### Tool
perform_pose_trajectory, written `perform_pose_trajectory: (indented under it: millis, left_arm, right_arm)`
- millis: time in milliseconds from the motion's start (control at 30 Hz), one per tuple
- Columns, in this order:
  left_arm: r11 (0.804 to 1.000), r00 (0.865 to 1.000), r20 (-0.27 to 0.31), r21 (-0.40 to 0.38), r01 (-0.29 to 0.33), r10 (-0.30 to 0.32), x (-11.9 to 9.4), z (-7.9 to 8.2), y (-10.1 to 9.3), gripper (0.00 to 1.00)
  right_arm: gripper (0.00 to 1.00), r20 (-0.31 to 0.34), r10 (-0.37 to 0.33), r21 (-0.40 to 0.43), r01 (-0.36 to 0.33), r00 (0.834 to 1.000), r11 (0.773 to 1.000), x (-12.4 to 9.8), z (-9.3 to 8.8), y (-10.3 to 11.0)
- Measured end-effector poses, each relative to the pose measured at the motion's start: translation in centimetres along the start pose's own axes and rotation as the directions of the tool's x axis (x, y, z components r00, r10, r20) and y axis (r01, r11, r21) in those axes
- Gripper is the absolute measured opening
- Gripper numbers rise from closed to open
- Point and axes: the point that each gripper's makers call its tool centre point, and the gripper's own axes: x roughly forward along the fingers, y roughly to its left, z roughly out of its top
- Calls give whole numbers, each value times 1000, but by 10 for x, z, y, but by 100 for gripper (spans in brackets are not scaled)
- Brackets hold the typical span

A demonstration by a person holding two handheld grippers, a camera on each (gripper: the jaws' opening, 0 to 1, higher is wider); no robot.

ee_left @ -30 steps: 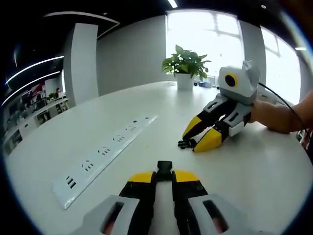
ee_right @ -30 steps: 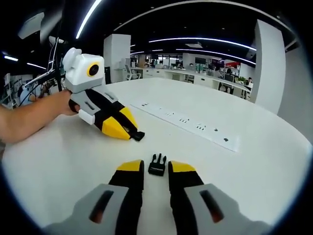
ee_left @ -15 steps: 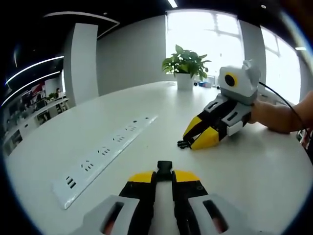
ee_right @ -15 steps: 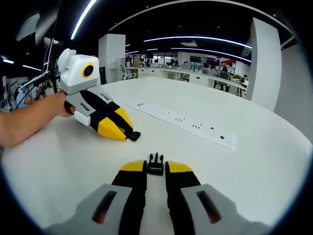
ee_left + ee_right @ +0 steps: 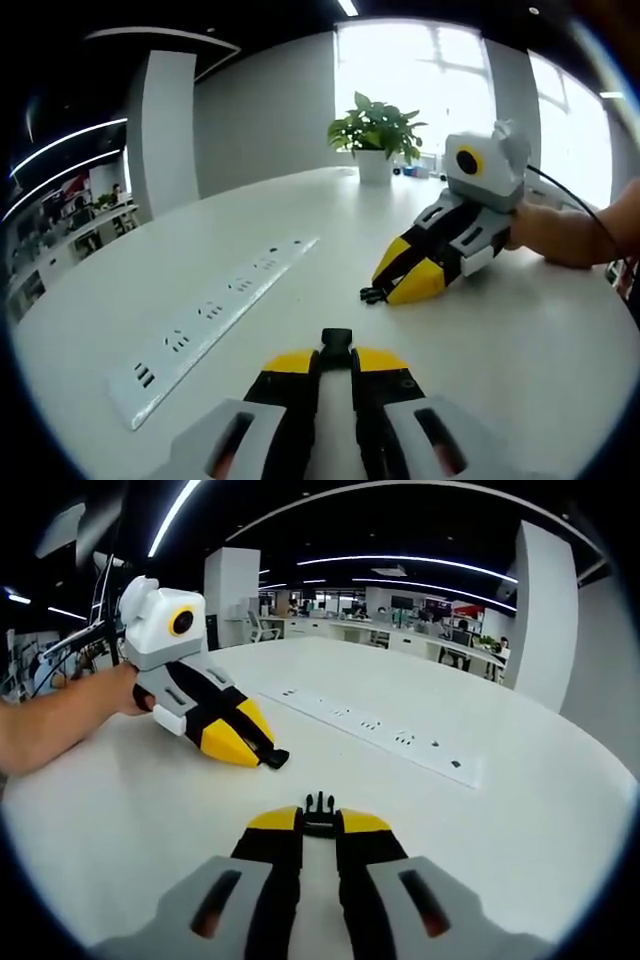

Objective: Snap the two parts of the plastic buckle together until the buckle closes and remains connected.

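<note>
My left gripper (image 5: 336, 358) rests low over the white table (image 5: 520, 340), shut on the black socket half of the buckle (image 5: 336, 340), which pokes out past its yellow tips. In the right gripper view the same gripper (image 5: 262, 752) lies at the left with that half (image 5: 276, 759) at its tip. My right gripper (image 5: 319, 825) is shut on the pronged half (image 5: 319, 806), prongs pointing away. From the left gripper view, the right gripper (image 5: 395, 290) sits at the right with the pronged half (image 5: 372, 295) at its tip. The two halves are apart.
A long white power strip (image 5: 215, 310) lies on the table, also crossing the right gripper view as the power strip (image 5: 370, 725). A potted plant (image 5: 378, 135) stands at the far edge. A person's hand (image 5: 565, 235) and forearm (image 5: 60, 720) hold the grippers.
My right gripper's jaws have closed from open onto the pronged half. The left gripper has stayed shut on the socket half and has hardly moved.
</note>
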Motion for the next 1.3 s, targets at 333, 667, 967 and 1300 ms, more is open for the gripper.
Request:
perform_pose_trajectory:
  millis: [333, 667, 967, 1300]
  left_arm:
    - [1000, 1000, 9, 12, -1, 1, 1, 1, 0, 12]
    - [1000, 1000, 9, 9, 7, -7, 1, 1, 0, 12]
    - [1000, 1000, -9, 20, -10, 10, 1, 0, 1, 11]
    - [999, 1000, -8, -21, -30, 29, -6, 7, 4, 11]
  right_arm:
    - [12, 4, 2, -9, -2, 1000, 1000, 4, 1, -4]
    - [12, 7, 11, -9, -10, 1000, 1000, 3, 2, -3]
    - [11, 9, 13, -18, -13, 1000, 1000, 3, 2, -3]
    - [11, 20, 17, -1, -17, 1000, 1000, 1, 10, -11]
